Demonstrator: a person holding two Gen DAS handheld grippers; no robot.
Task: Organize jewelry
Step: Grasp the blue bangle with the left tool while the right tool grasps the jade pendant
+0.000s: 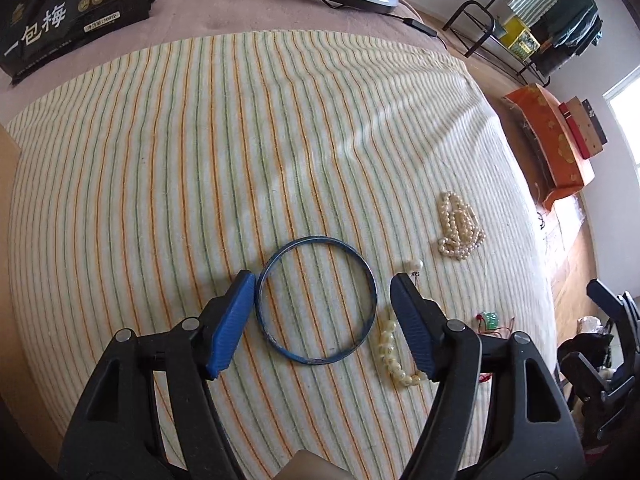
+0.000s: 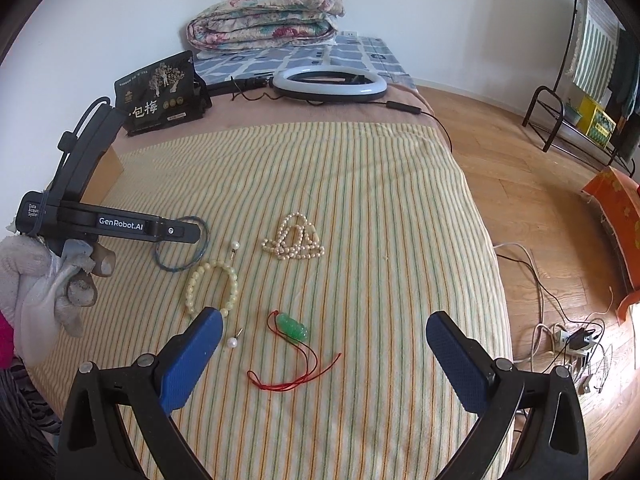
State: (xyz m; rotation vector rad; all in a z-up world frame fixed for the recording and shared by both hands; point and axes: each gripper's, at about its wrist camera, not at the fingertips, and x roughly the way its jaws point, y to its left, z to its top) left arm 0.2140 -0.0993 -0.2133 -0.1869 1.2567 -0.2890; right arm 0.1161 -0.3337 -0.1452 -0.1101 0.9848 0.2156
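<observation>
My left gripper [image 1: 324,280] is open, its blue pads on either side of a thin blue bangle [image 1: 316,302] that lies flat on the striped cloth [image 1: 200,160]. A cream bead bracelet [image 1: 390,354] lies by its right finger. A pearl necklace [image 1: 458,226] is heaped farther right. In the right wrist view my right gripper [image 2: 326,320] is open and empty above a green jade pendant on a red cord [image 2: 294,328]. The bead bracelet [image 2: 212,288], two pearl earrings [image 2: 232,342], the necklace [image 2: 294,242] and the bangle [image 2: 182,246], partly hidden by the left gripper [image 2: 120,224], lie beyond.
A black snack bag [image 2: 160,96], a ring light [image 2: 330,84] with its cable and a folded quilt [image 2: 266,16] sit at the bed's far end. The bed's right edge drops to a wooden floor [image 2: 520,184] with cables, an orange box [image 2: 616,216] and a metal rack [image 2: 568,128].
</observation>
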